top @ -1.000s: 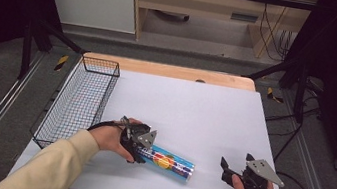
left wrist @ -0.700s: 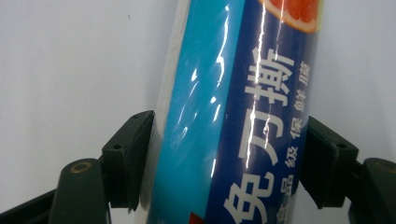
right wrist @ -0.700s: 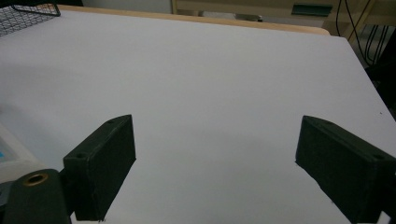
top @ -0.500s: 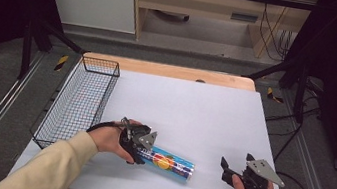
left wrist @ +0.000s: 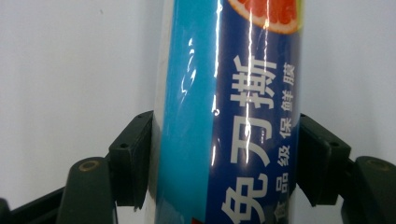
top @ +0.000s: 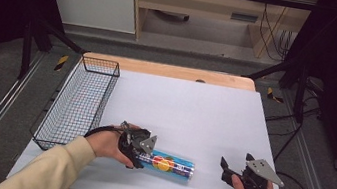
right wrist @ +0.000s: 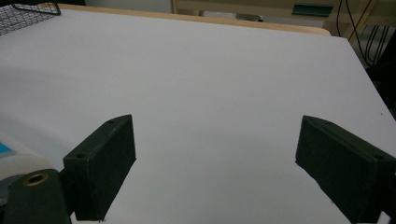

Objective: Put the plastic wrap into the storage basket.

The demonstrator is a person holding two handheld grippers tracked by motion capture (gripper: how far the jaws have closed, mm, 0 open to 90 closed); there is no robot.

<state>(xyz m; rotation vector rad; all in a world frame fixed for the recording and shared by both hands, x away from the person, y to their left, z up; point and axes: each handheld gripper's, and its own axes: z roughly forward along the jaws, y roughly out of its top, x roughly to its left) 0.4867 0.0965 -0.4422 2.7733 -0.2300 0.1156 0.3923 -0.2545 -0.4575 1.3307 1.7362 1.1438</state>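
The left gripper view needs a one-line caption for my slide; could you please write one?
Left gripper with its jaws closed on a blue cling-film roll lying on the white table.

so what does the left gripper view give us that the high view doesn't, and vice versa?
Left gripper view alone: the print on the cling film roll, white Chinese characters and a grapefruit slice, and both jaw pads pressed against its sides.

High view alone: the wire basket at the table's left edge, the right gripper with its jaws apart over bare white table, and the roll lying flat along the near edge.

Both: the left gripper closed around the blue roll.
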